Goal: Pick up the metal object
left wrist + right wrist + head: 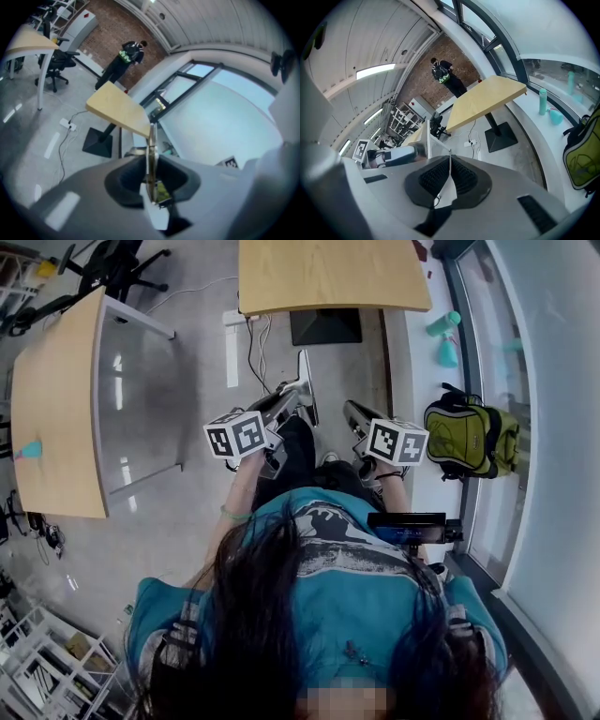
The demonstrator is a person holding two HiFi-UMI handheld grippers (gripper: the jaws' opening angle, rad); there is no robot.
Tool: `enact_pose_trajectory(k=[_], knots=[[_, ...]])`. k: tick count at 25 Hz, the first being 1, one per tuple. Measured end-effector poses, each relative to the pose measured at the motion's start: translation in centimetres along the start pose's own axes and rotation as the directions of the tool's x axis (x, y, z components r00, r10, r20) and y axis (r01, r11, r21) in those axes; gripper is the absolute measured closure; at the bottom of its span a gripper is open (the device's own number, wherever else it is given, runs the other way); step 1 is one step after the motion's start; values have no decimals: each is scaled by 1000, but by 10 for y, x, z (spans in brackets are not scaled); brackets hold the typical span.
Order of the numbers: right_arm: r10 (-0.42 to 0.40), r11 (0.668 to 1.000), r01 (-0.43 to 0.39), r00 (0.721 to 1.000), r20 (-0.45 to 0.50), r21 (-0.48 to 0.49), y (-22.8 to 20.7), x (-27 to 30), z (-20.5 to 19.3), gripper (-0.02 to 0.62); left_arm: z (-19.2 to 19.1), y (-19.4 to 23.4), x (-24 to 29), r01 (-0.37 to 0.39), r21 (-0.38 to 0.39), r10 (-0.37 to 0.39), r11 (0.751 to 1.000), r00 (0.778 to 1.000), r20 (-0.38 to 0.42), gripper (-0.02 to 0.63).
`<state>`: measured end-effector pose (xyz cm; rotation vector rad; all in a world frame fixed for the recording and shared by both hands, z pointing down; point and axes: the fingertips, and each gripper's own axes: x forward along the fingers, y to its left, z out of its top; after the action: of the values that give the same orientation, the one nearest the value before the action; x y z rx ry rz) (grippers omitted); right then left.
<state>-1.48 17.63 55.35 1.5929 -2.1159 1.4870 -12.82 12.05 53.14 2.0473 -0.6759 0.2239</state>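
**Left gripper (pixel 292 407) pinches the metal plate (pixel 307 390) off the floor**

Left gripper jaws are closed on the near end of a flat, shiny metal plate. In the left gripper view (pixel 151 161) the plate (pixel 151 140) shows edge-on, as a thin strip standing between the two dark pads. It runs straight out past the fingertips, along the line the jaws point. In the head view its long axis runs away from the person, and its free end points at the far wooden table (pixel 328 273). The plate is carried in the air above the grey floor (pixel 187 512) and touches nothing but the pads. In the right gripper view it shows broadside at the left (pixel 420 138), a bright upright rectangle.

The right gripper (pixel 354 416) is just right of the left one, apart from it and clear of the plate. Its jaws are pressed together, and the right gripper view (pixel 450 161) shows nothing between them.

Both forearms reach forward from the person's torso and are held close in front of the body. The two grippers lie side by side, pointing away from the person and tipped somewhat down. Each marker cube (pixel 236 437) faces up toward the head camera. A green band sits on the left wrist (pixel 234 514).

A green backpack (pixel 469 437) lies on the ledge at the right. A teal bottle (pixel 442 324) stands farther along the same ledge.
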Motion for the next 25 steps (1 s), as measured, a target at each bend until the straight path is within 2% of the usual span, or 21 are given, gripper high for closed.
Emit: enact_pose_trajectory(k=[6, 9, 17, 25], knots=[[41, 998, -43, 998, -43, -39, -1, -42, -54, 577, -70, -31, -21, -13, -26, 13, 1000, 1000, 9, 528], [51, 997, -53, 998, -45, -54, -2, -57, -69, 577, -92, -41, -31, -20, -25, 21, 999, 1000, 12, 528], [64, 992, -69, 996, -56, -105, 1, -79, -96, 577, -119, -50, -54, -44, -32, 46, 999, 997, 59, 528], [71, 990, -77, 996, -57, -118, -1, -85, -105, 577, -134, -51, -59, -53, -36, 56, 998, 996, 69, 528]])
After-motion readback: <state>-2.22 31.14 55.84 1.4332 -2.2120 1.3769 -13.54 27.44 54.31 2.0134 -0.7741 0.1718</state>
